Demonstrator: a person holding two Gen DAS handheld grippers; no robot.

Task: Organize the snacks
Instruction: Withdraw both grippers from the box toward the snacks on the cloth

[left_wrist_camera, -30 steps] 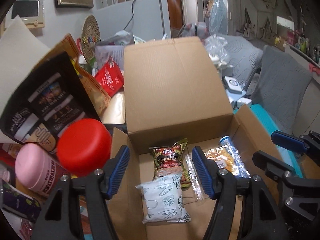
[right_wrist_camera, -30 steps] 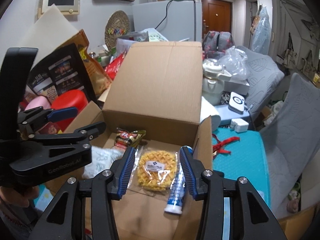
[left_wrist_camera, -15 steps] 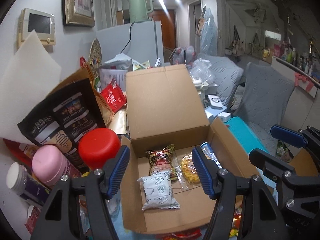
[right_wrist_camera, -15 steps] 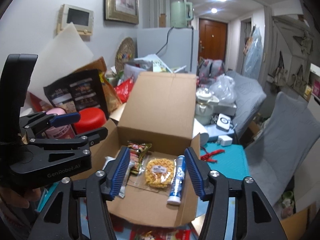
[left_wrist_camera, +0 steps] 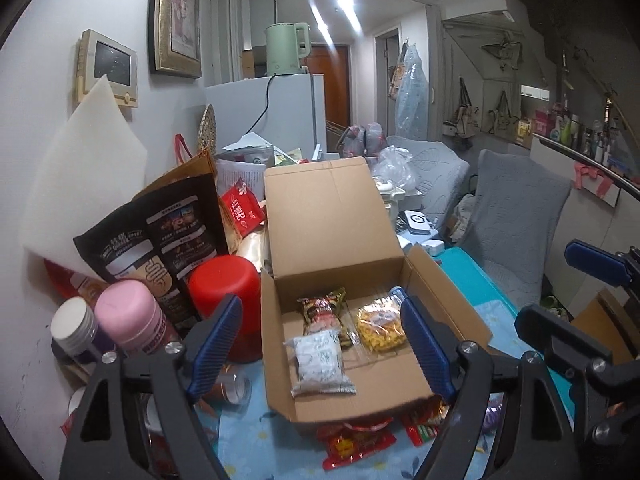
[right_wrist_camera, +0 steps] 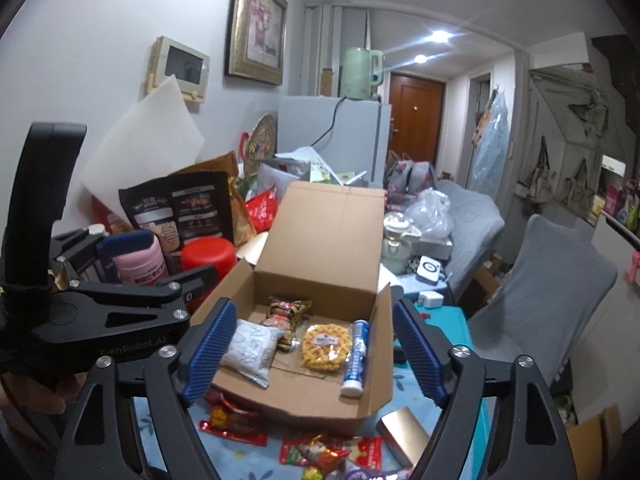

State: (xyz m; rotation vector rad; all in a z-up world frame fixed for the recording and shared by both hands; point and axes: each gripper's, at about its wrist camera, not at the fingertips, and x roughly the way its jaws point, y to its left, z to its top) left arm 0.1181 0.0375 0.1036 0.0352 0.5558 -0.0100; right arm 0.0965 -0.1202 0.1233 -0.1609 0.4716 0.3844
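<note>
An open cardboard box [left_wrist_camera: 360, 396] [right_wrist_camera: 280, 400] stands on the blue cloth with its lid up. Inside lie a white snack pack [left_wrist_camera: 320, 362] [right_wrist_camera: 248, 346], a dark spicy snack bag [left_wrist_camera: 323, 312] [right_wrist_camera: 286, 312], a yellow waffle pack [left_wrist_camera: 380, 326] [right_wrist_camera: 325, 346] and a blue-white tube [right_wrist_camera: 356, 356]. Red snack packets [left_wrist_camera: 354, 442] [right_wrist_camera: 236, 420] lie on the cloth in front of the box. My left gripper [left_wrist_camera: 320, 344] is open and empty, held back above the box front. My right gripper [right_wrist_camera: 314, 356] is open and empty too.
A red-lidded jar [left_wrist_camera: 226, 296], a pink-lidded jar [left_wrist_camera: 128, 316] and a black pouch [left_wrist_camera: 160, 236] stand left of the box. A gold pack [right_wrist_camera: 404, 436] lies at the box's front right. A grey chair [left_wrist_camera: 516, 232] and clutter stand to the right.
Both grippers have pulled back and up from the box, so the whole box and the packets in front of it show. Both stay open and empty.
</note>
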